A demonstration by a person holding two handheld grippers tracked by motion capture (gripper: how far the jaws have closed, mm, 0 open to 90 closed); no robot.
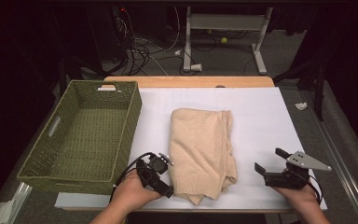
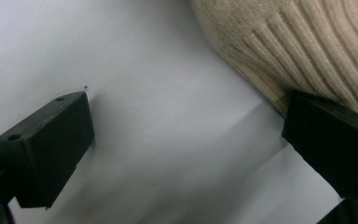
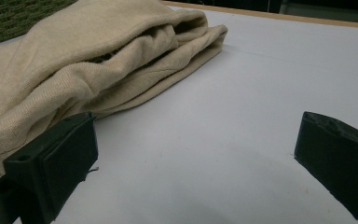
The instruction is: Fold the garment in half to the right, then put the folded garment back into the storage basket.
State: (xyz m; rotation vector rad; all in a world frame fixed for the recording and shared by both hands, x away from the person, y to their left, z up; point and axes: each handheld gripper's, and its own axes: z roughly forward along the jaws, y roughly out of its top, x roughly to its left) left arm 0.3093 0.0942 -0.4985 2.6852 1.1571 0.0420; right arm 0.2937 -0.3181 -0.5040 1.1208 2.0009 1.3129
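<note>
Both claws gape wide, the left claw (image 1: 160, 178) touching the folded beige sweater (image 1: 202, 151), the right claw (image 1: 272, 166) near it, on a white-covered bench (image 1: 261, 116).

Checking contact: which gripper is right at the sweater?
The left gripper, fingers open at the beige sweater ribbed hem. The right gripper sits apart on bare white table.

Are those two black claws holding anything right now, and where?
Nothing is held. The left gripper stands open at the folded beige sweater's ribbed hem; the right gripper is open beside it.
</note>
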